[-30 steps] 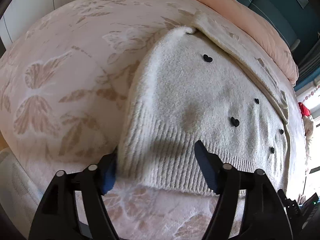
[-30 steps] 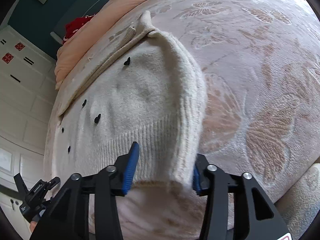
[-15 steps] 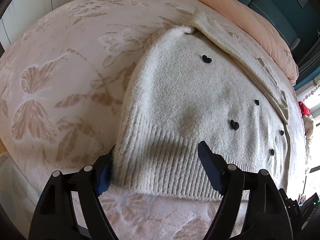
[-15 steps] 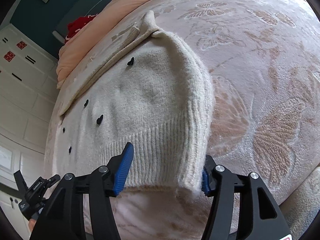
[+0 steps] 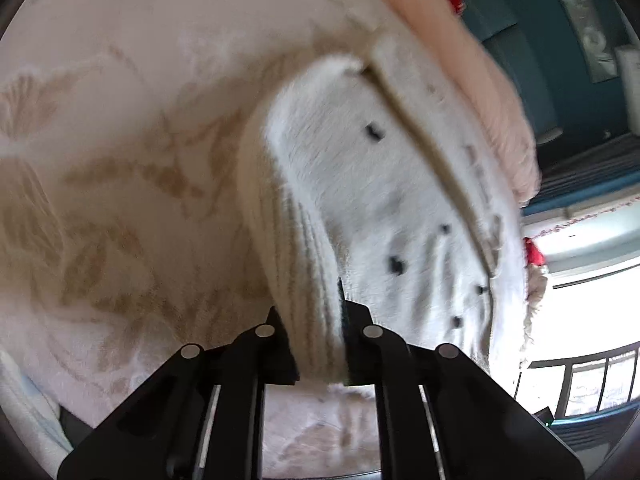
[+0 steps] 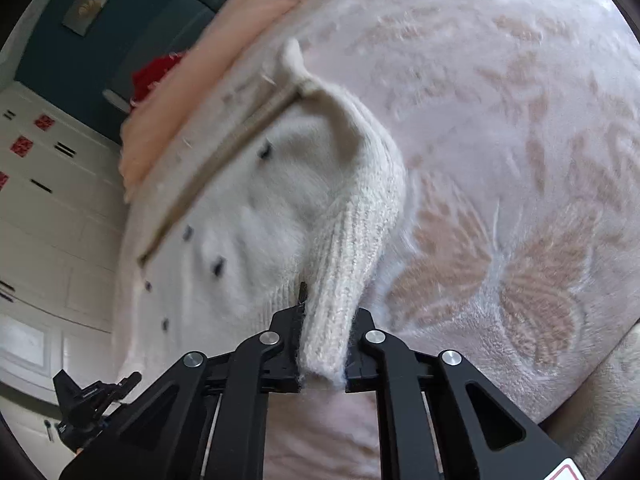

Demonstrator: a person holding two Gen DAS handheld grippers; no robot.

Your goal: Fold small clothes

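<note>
A small cream knitted sweater (image 5: 360,184) with black heart buttons lies on a pale pink bedspread (image 5: 120,160) with a butterfly pattern. My left gripper (image 5: 318,344) is closing and its pads pinch the ribbed hem at the sweater's left corner, which bunches into a raised fold. In the right wrist view the same sweater (image 6: 260,208) shows, and my right gripper (image 6: 324,356) is closing with its pads pressed on the ribbed hem at the right corner. Both corners stand lifted off the bedspread (image 6: 500,160). The fingertips are hidden in the knit.
A peach quilt (image 5: 472,80) lies rolled along the far side of the bed, with something red (image 6: 156,76) beyond it. White cabinets (image 6: 48,208) stand at the left in the right wrist view. A window (image 5: 592,272) is bright at the right.
Both grippers went from wide open around the hem corners to pinching them. The hem is now gathered into folds and lifted; the left view has tilted.
</note>
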